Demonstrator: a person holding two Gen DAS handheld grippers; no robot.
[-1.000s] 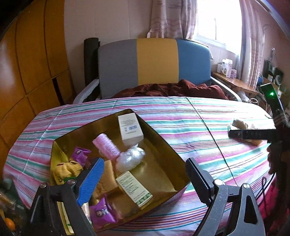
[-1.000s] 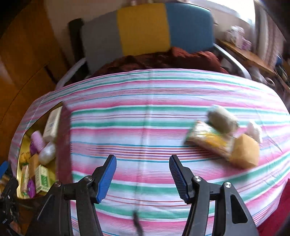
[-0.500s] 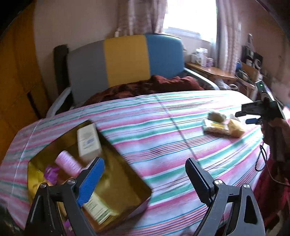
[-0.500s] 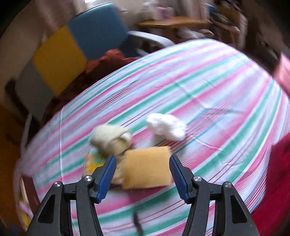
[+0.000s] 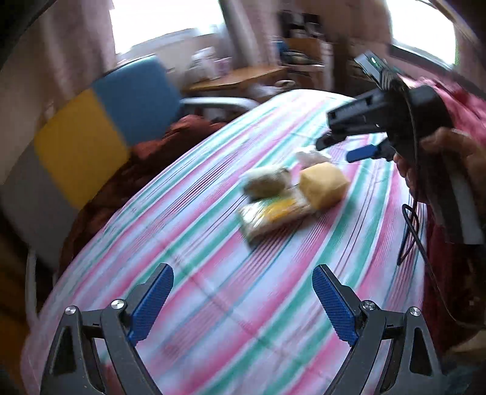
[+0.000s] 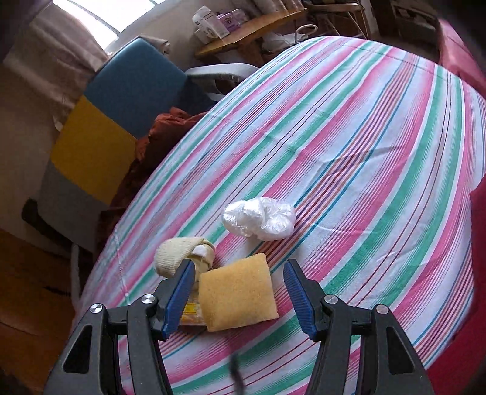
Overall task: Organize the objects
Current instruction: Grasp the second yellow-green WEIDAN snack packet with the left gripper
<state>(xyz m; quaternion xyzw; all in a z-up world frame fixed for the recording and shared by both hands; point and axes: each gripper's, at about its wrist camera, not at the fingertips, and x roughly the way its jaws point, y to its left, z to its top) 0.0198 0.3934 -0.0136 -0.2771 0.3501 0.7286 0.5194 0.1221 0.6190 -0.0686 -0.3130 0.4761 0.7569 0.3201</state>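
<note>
Right tool jaws apart around yellow sponge on the striped bed, not clamped; closing could snag the sock roll touching its left pad; left tool opening, empty.

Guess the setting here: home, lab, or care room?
Likely a lived-in bedroom: a bed under a striped sheet, a padded headboard, curtains at a window, and a cluttered wooden side desk.

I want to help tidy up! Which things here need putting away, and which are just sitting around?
To tidy: yellow sponge, rolled sock, white plastic bag, yellow packet.

Just there: striped cloth, chair, shelf boxes.
</note>
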